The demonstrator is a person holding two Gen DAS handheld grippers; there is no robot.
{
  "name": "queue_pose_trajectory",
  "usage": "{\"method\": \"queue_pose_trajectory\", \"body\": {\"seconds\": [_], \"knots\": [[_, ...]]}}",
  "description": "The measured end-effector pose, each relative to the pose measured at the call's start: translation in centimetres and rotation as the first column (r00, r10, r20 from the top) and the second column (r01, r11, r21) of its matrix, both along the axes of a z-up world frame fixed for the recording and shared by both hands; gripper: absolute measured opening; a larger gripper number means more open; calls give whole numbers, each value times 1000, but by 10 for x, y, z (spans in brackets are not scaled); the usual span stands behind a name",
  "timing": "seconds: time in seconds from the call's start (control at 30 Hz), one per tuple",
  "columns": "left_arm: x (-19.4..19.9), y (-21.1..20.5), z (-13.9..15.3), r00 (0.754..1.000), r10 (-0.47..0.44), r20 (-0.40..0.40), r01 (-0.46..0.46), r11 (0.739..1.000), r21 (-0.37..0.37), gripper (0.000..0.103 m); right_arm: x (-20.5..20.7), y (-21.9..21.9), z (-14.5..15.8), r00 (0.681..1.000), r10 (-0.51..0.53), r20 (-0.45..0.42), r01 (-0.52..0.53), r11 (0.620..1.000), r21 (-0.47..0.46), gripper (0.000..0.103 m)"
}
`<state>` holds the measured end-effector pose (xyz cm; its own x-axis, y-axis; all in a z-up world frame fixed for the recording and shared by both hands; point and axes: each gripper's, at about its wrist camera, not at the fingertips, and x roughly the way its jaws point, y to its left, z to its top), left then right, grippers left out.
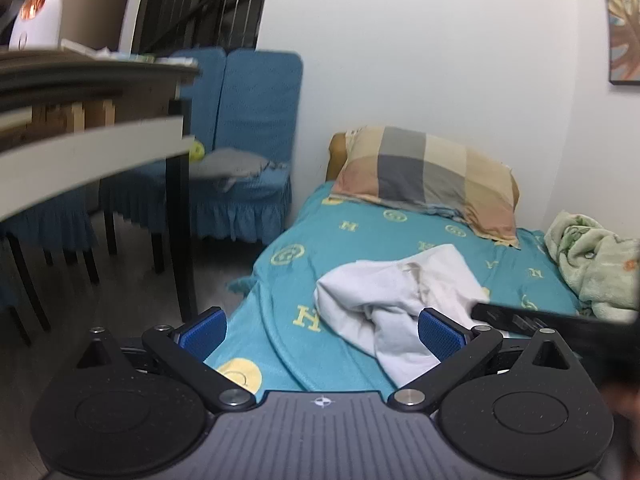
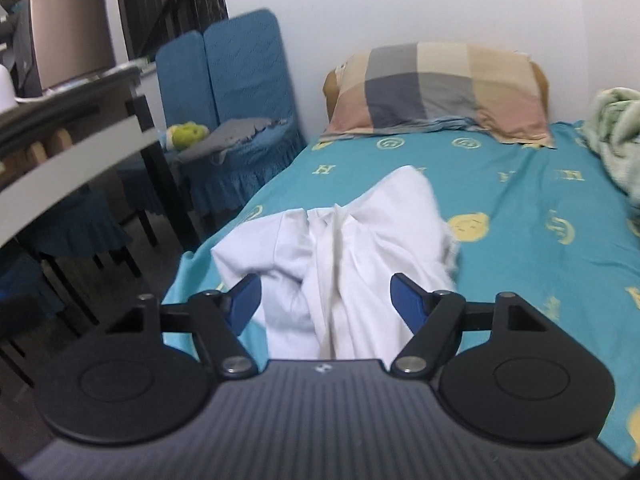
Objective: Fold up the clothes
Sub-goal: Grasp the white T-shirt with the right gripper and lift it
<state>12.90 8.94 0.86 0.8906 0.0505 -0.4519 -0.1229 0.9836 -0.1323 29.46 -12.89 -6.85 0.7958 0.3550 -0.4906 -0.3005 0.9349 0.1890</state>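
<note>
Probably the bed, with its smooth teal sheet, lets cloth slide easily. On its near part lies the white garment, crumpled, thin, soft and light; it should be taken at an edge or corner. Both the left tool and the right tool are spread, holding nothing.

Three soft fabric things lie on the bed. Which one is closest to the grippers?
The crumpled white garment, lying in the middle of the teal sheet. The checked pillow is at the headboard and the green blanket is bunched by the wall, both farther away.
</note>
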Motion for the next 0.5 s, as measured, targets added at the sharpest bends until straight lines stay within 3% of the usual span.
{"method": "queue_pose_trajectory", "body": {"seconds": [0.13,0.23,0.27,0.3,0.4,0.5], "knots": [[15,13,-19,1000,-15,-19,14,999,-50,103,46,25,-19,1000,2,-20,-3,999,-48,63],[24,16,-32,998,-48,-38,45,996,-73,103,51,25,-21,1000,-1,-18,0,998,-57,35],[27,16,-36,998,-57,-42,53,996,-78,103,52,25,-22,1000,-2,-18,1,998,-61,20],[28,17,-39,997,-64,-44,61,995,-84,103,54,24,-23,1000,-3,-17,2,998,-64,14],[29,21,-40,996,-83,-23,79,988,-134,103,59,24,-25,1000,-6,-16,5,997,-73,7],[25,25,-38,995,-98,6,98,979,-179,103,29,14,-4,998,27,48,-23,997,-78,6]]}}
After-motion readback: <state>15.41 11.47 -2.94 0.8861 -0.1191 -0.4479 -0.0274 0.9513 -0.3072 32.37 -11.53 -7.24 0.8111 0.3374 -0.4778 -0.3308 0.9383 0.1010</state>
